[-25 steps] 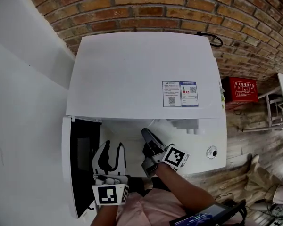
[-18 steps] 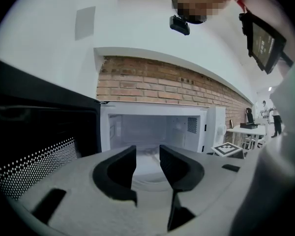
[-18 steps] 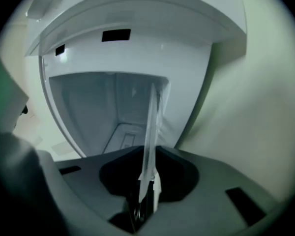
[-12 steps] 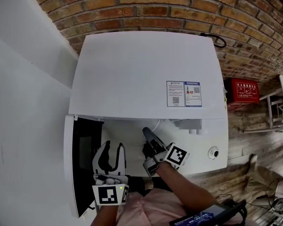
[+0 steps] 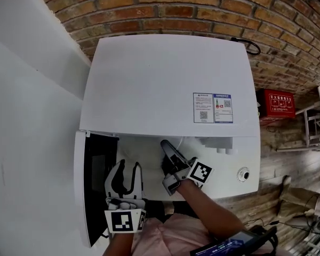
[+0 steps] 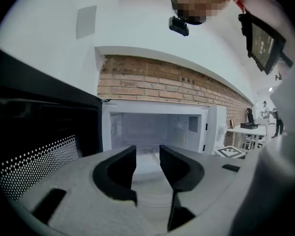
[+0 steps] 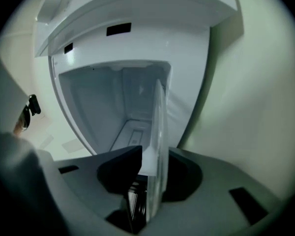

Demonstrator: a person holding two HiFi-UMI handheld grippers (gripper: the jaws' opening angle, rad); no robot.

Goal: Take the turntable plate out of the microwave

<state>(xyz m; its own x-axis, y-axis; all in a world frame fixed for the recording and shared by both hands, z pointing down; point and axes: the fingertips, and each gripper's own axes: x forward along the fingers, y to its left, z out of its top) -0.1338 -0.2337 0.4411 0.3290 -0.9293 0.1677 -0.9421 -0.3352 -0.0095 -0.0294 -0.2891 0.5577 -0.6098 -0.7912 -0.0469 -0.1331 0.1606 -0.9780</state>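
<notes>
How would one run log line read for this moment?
microwave: door open | left claw: open, empty | right claw: jaws just opening, turntable plate between them

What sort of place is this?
Probably a workroom or lab corner, not a home kitchen: a white microwave stands against a bare brick wall, with a red fire-equipment box nearby.

Right hand-held gripper (image 7: pixel 154 157) jaws just opening; turntable plate (image 7: pixel 160 127) between.

Red brick wall (image 5: pixel 202 4), white side wall (image 5: pixel 21 116)
</notes>
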